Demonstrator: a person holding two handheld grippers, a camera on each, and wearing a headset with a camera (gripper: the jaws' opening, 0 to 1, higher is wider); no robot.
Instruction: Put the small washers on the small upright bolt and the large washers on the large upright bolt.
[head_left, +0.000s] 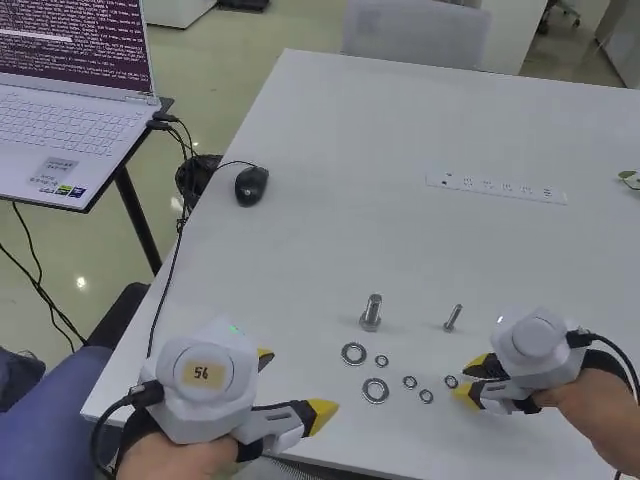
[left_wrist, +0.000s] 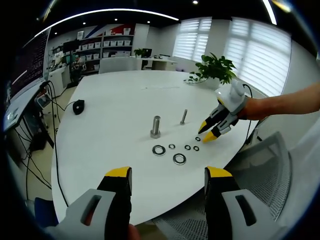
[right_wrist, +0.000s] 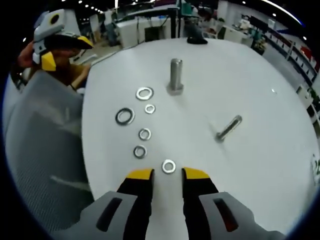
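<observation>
Silver washers (head_left: 353, 353); white table (head_left: 400, 120); black mouse (head_left: 251, 185) (purple laptop screen (head_left: 80, 40))

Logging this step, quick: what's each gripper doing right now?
Left gripper: open, holding nothing.
Right gripper: narrowly open, holding nothing; a small washer lies just ahead of its tips.

The right tool (right_wrist: 167, 174), black with yellow tips, holds its jaws narrowly parted just short of a small steel washer (right_wrist: 169, 166) lying on the white bench (right_wrist: 260, 90). Farther off stand a large upright steel bolt (right_wrist: 175, 75) and a small steel bolt (right_wrist: 229, 128).
</observation>
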